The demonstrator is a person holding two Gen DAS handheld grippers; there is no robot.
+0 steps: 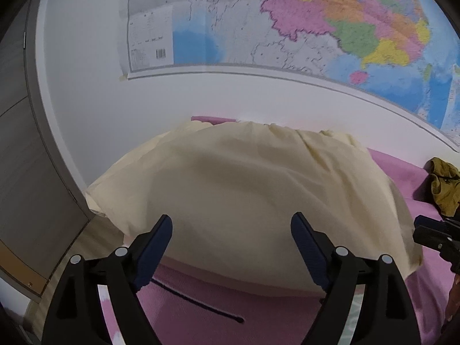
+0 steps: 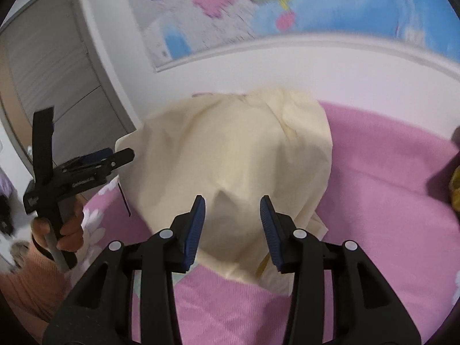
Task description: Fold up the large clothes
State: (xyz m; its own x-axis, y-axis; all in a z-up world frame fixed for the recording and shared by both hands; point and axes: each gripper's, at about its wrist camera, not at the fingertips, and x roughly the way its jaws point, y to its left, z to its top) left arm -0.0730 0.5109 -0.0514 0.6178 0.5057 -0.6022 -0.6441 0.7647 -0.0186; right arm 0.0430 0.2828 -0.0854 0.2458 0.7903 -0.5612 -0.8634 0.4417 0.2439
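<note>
A large cream-yellow garment (image 1: pixel 244 189) lies spread on a pink bed cover (image 1: pixel 201 310), reaching back to the wall. My left gripper (image 1: pixel 231 224) is open and empty, just above the garment's near edge. In the right wrist view the same garment (image 2: pixel 235 155) lies ahead, with a folded corner at its near right. My right gripper (image 2: pixel 233 205) is open and empty over the garment's near edge. The left gripper (image 2: pixel 115 156) also shows at the left of that view, held in a hand beside the garment's left edge.
A coloured map (image 1: pixel 287 20) hangs on the white wall behind the bed. A grey wardrobe (image 1: pixel 31 172) stands at the left. An olive-green cloth (image 1: pixel 444 187) lies crumpled at the right on the bed. A dark cord (image 1: pixel 198 304) lies on the cover.
</note>
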